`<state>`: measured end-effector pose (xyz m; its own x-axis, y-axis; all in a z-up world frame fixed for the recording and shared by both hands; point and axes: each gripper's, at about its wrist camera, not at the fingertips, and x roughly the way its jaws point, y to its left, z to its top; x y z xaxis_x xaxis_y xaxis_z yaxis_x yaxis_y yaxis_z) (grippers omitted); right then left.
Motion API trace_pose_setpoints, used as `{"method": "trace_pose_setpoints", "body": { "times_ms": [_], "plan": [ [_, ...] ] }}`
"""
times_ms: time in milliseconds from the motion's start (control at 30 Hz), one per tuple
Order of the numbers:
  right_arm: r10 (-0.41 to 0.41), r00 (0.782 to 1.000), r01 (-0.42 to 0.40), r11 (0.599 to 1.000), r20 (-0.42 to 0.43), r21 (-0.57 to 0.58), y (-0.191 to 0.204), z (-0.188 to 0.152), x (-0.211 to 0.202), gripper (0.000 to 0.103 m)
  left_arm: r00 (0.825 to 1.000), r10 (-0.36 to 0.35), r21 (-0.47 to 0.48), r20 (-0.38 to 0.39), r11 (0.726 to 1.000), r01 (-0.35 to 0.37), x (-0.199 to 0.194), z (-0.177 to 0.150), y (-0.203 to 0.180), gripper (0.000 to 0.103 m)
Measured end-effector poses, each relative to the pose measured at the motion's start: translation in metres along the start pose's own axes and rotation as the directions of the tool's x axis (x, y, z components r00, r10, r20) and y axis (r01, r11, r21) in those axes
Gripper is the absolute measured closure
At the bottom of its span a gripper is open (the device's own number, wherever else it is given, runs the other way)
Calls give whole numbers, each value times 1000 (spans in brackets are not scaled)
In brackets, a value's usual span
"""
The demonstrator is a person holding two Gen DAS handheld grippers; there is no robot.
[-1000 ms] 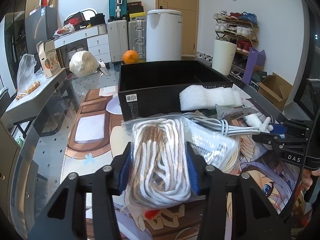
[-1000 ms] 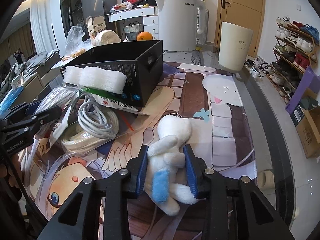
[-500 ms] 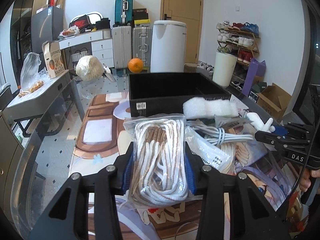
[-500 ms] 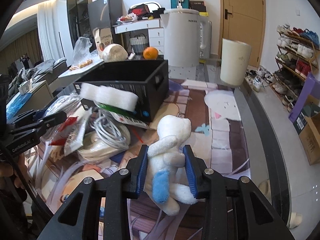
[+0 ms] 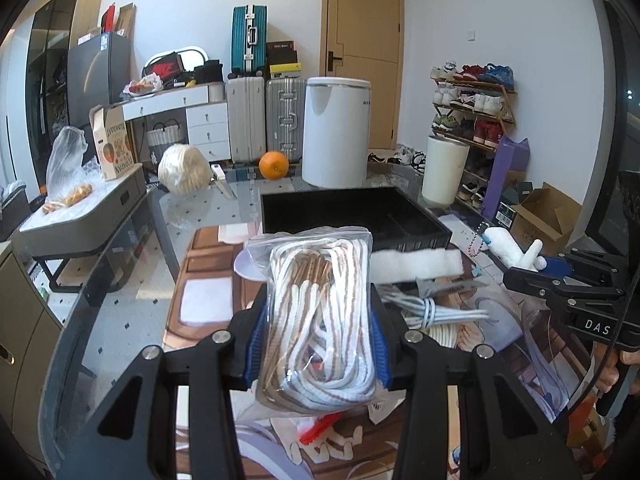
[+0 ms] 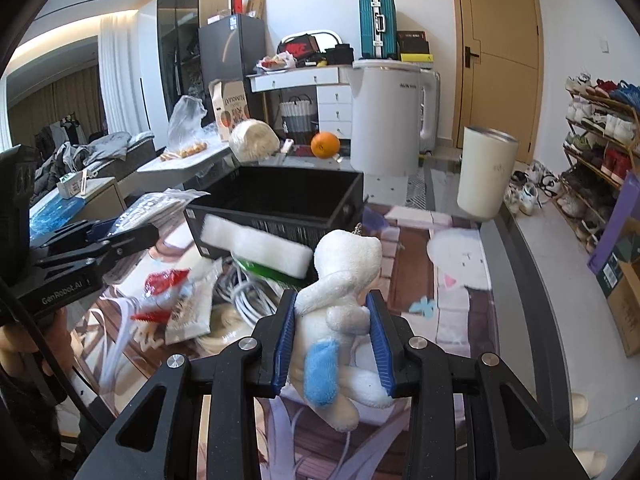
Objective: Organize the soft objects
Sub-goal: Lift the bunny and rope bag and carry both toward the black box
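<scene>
Two grippers, one item each: left gripper (image 5: 316, 344) clamps one bag of rope (image 5: 318, 320), right gripper (image 6: 334, 340) squeezes one plush toy (image 6: 340, 304); one black box (image 6: 280, 204) behind.

Your way into the black box (image 6: 280, 196) open from above, white foam block (image 6: 256, 246) lying against its near wall, cable coils (image 6: 248, 300) and packets (image 6: 188, 304) crowding the mat before it, mat right of the box bare.
</scene>
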<state>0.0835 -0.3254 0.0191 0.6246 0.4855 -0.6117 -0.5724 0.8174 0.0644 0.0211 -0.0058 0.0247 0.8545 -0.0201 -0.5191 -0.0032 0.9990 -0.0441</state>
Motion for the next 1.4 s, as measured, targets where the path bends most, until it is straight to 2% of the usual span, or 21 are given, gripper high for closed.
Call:
{"method": "trace_pose_setpoints", "body": {
  "times_ms": [300, 733, 1400],
  "plan": [
    [23, 998, -22, 1000, 52, -22, 3, 28, -6, 68, 999, 5, 14, 41, 1000, -6, 0, 21, 2, 61],
    [82, 994, -74, 992, 71, -102, 15, 75, 14, 68, 998, 7, 15, 65, 1000, -7, 15, 48, 6, 61],
    [121, 992, -125, 963, -31, -238, 23, 109, 86, 68, 1000, -13, 4, 12, 1000, 13, 63, 63, 12, 61]
  ]
}}
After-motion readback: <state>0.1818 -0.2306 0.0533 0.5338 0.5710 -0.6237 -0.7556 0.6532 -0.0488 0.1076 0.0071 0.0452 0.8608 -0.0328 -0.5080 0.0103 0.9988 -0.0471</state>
